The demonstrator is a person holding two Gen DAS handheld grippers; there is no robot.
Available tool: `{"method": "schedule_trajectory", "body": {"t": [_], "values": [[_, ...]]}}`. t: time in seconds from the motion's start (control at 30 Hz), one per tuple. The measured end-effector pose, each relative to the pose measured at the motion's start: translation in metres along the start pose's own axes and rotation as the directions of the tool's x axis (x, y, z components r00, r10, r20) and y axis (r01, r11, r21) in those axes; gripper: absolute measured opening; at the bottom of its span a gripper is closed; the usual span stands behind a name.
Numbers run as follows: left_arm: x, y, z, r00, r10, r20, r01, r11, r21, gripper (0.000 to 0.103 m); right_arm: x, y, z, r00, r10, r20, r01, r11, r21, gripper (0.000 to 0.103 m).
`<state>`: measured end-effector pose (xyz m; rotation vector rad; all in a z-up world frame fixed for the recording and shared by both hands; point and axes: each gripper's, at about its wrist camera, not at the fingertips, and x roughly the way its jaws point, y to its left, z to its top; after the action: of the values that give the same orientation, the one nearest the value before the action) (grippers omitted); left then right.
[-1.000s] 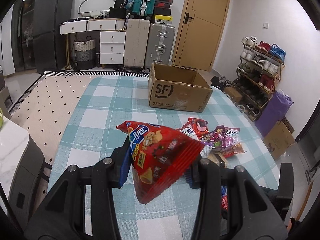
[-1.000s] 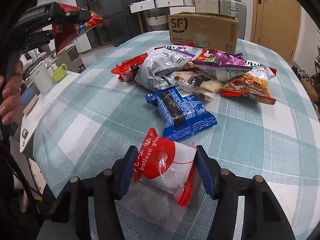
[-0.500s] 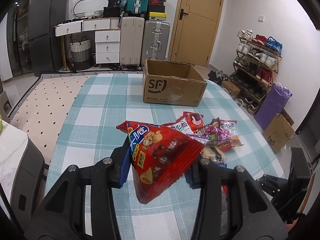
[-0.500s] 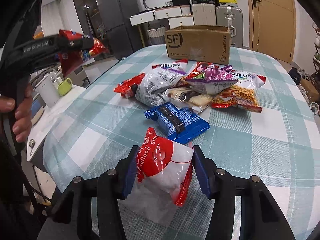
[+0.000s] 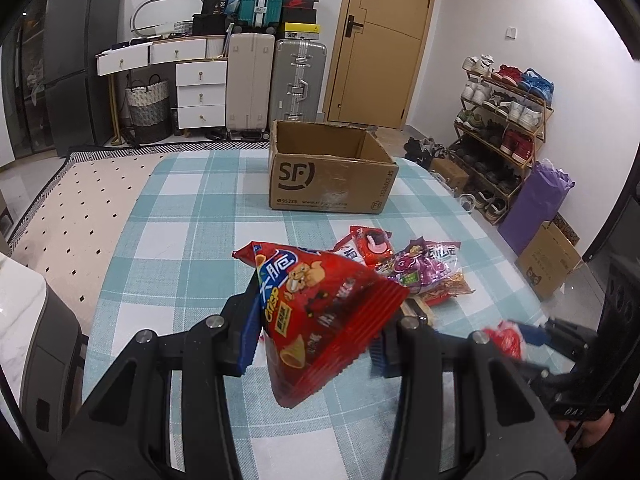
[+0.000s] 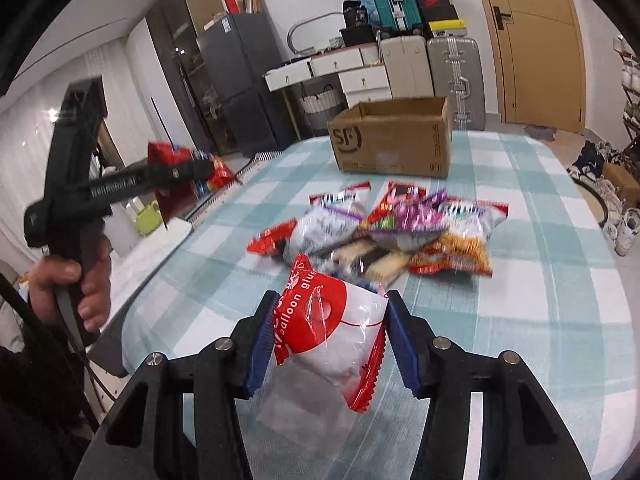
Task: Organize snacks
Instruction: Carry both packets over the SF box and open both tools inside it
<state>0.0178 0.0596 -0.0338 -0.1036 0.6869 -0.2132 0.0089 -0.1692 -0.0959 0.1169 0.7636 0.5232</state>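
My left gripper (image 5: 316, 322) is shut on a red chip bag (image 5: 320, 312) and holds it above the checked table; it also shows in the right wrist view (image 6: 176, 168) at the left. My right gripper (image 6: 326, 334) is shut on a red and white balloon glue packet (image 6: 332, 336), raised above the table; it shows blurred in the left wrist view (image 5: 520, 336). A pile of snack bags (image 6: 392, 228) lies mid-table. An open SF cardboard box (image 5: 332, 172) stands beyond the pile.
The table's checked cloth (image 5: 192, 216) runs to a rounded edge. Suitcases (image 5: 276, 80) and a white drawer unit (image 5: 196, 92) stand behind the table. A shoe rack (image 5: 500, 128) is at the right wall. A white counter with a green mug (image 6: 146, 216) is left of the table.
Both grippers have risen and drawn back with their packets still held. The right gripper has come into the left wrist view at the lower right.
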Motion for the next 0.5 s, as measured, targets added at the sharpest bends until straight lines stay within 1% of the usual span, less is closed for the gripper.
{"method": "schedule_trajectory", "body": {"t": [0.23,0.4,0.5], "values": [[0.008,-0.01,0.021,0.998,-0.061,-0.014,0.061,0.998,-0.009,0.041,-0.017,-0.004,0.056,0.994,0.049,0.095,-0.047,0.999,-0.022,0.053],[0.015,-0.019,0.049,0.995,-0.1,-0.009,0.1,0.995,-0.001,0.041,-0.016,-0.01,0.097,0.988,0.105,0.112,-0.104,0.994,-0.011,0.053],[0.022,-0.021,0.068,0.992,-0.125,-0.018,0.125,0.992,-0.006,0.041,-0.017,-0.012,0.121,0.984,0.12,0.13,-0.118,0.993,-0.025,0.053]]}}
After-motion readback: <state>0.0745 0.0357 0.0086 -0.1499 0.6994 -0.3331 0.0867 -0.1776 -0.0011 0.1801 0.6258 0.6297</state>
